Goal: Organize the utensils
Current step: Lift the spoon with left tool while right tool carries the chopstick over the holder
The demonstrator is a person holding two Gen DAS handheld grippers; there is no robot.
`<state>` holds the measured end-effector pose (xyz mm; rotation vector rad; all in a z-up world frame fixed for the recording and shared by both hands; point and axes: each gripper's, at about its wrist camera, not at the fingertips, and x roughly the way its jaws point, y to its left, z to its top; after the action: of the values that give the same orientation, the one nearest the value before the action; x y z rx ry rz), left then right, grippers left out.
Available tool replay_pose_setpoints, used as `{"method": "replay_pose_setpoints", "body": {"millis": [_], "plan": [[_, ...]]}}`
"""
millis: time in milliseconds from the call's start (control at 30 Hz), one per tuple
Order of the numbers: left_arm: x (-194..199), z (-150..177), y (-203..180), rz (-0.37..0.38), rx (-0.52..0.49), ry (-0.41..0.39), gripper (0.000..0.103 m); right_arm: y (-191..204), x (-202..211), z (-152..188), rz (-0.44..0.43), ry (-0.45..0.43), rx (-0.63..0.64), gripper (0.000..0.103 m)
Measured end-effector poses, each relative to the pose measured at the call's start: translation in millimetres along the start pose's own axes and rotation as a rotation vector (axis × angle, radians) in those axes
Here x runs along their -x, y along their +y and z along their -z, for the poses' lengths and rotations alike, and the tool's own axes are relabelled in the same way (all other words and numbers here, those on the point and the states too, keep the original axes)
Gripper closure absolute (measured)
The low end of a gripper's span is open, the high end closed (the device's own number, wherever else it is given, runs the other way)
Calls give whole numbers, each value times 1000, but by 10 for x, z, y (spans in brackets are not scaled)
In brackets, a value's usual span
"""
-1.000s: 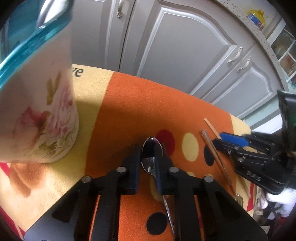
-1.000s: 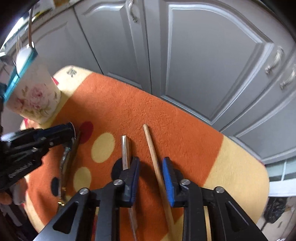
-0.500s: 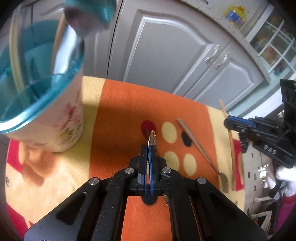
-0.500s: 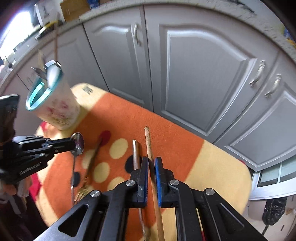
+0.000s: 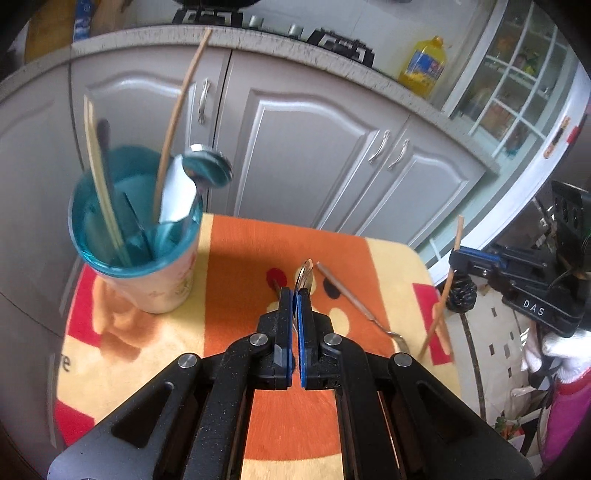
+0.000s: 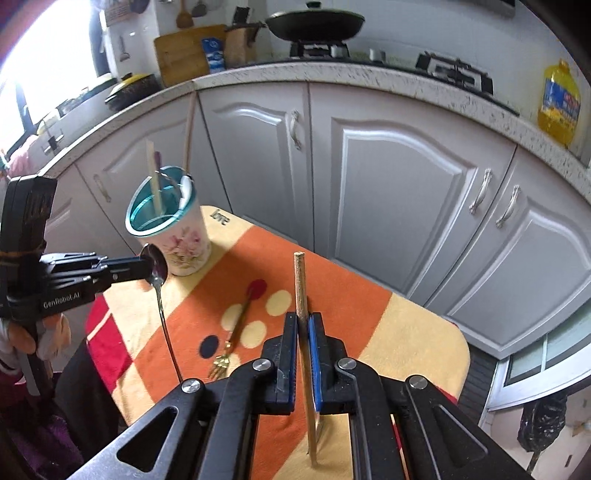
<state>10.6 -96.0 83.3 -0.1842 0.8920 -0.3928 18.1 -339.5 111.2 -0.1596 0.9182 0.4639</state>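
Note:
My left gripper (image 5: 295,292) is shut on a metal spoon (image 5: 305,274) just below its bowl. In the right wrist view the spoon (image 6: 157,266) hangs from that gripper (image 6: 142,266) above the cloth, handle downward. My right gripper (image 6: 303,318) is shut on a wooden chopstick (image 6: 300,280), held clear of the table; the left wrist view shows the chopstick (image 5: 448,282) tilted in the gripper (image 5: 461,258). A floral cup with a teal inside (image 5: 159,284) (image 6: 184,247) stands at the table's far left and holds several utensils. A gold fork (image 6: 236,332) (image 5: 354,302) lies on the dotted cloth.
The small table carries an orange and yellow cloth (image 5: 236,258) (image 6: 373,314), with edges close on all sides. Grey cabinet doors (image 6: 399,177) stand just behind it. A yellow oil bottle (image 6: 558,107) and a wok (image 6: 314,22) sit on the counter above.
Both grippers closed, the left on the spoon and the right on the chopstick, and both rose with them off the cloth. The fork stayed where it lay.

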Motion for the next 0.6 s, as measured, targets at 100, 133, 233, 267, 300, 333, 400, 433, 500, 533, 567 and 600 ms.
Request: {"method": "replay_pose_setpoints", "body": {"millis": [100, 133, 233, 267, 300, 333, 400, 433, 500, 533, 567, 600], "plan": [[167, -26, 4, 3, -9, -21, 103, 116, 124, -38, -1, -22, 20, 98], [225, -42, 10, 2, -12, -30, 103, 161, 172, -58, -2, -31, 28, 98], [416, -101, 49, -2, -14, -59, 103, 283, 279, -162, -19, -58, 46, 98], [478, -124, 68, -3, -13, -69, 103, 323, 315, -194, -28, -68, 53, 98], [544, -155, 91, -7, -11, -80, 103, 369, 351, -235, -37, -76, 60, 98], [614, -192, 118, -12, -10, -91, 103, 418, 380, -279, -42, -85, 68, 98], [730, -263, 174, -28, -7, -113, 103, 521, 418, -376, -46, -98, 89, 98], [787, -284, 204, -36, -5, -123, 103, 574, 436, -427, -52, -105, 99, 98], [906, -366, 285, -56, 2, -148, 103, 697, 473, -520, -60, -121, 122, 98], [959, -405, 325, -65, 5, -159, 103, 755, 492, -570, -65, -129, 134, 98], [1006, -443, 363, -72, 9, -170, 103, 784, 507, -605, -68, -136, 141, 98], [1060, -480, 408, -81, 14, -182, 103, 867, 539, -673, -75, -150, 157, 98]]}}
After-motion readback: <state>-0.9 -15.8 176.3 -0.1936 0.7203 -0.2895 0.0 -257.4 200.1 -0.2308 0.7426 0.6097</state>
